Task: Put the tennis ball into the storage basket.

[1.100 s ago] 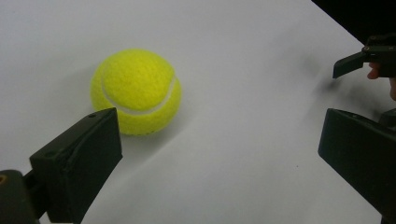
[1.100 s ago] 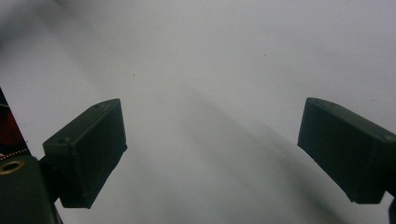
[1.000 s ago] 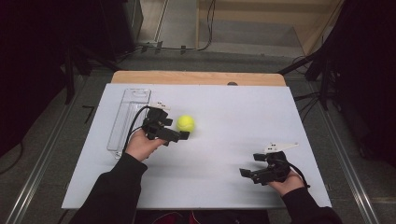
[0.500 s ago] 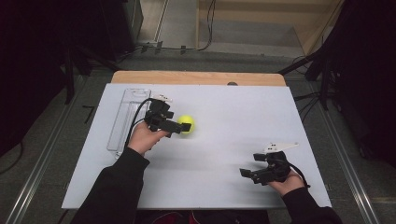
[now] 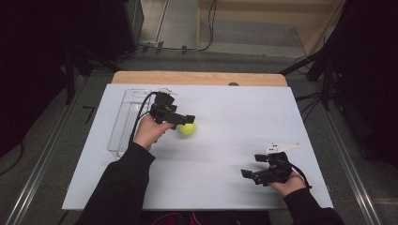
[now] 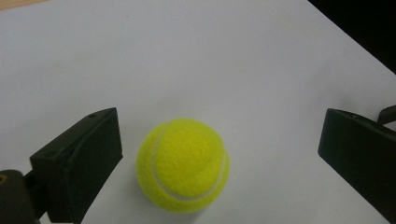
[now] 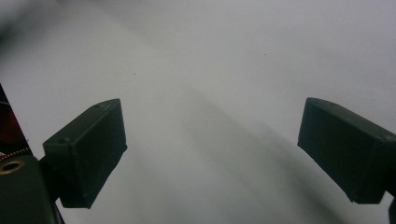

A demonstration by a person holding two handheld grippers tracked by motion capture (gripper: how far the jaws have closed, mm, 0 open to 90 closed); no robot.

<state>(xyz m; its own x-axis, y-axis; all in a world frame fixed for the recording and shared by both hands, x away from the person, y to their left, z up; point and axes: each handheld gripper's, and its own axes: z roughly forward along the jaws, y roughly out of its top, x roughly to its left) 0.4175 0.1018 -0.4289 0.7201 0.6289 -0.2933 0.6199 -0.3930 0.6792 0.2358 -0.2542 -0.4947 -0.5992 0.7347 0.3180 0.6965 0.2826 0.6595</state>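
A yellow-green tennis ball (image 5: 187, 128) lies on the white table top (image 5: 234, 117), left of the middle. My left gripper (image 5: 184, 121) is right over it, open. In the left gripper view the ball (image 6: 183, 165) rests on the table between the wide-spread jaws, nearer the left one and touching neither, so my left gripper (image 6: 219, 140) holds nothing. My right gripper (image 5: 251, 165) rests low near the front right of the table, open. Between its jaws in the right gripper view (image 7: 212, 140) there is just bare white surface.
A clear plastic tray (image 5: 123, 123) lies along the table's left side, just beyond the left hand. A wooden strip (image 5: 197, 77) runs along the far edge. Dark floor, cables and stands surround the table.
My left gripper has moved away from the person towards the far side and now has its jaws around the ball. The ball has hardly shifted. The right gripper has stayed where it was.
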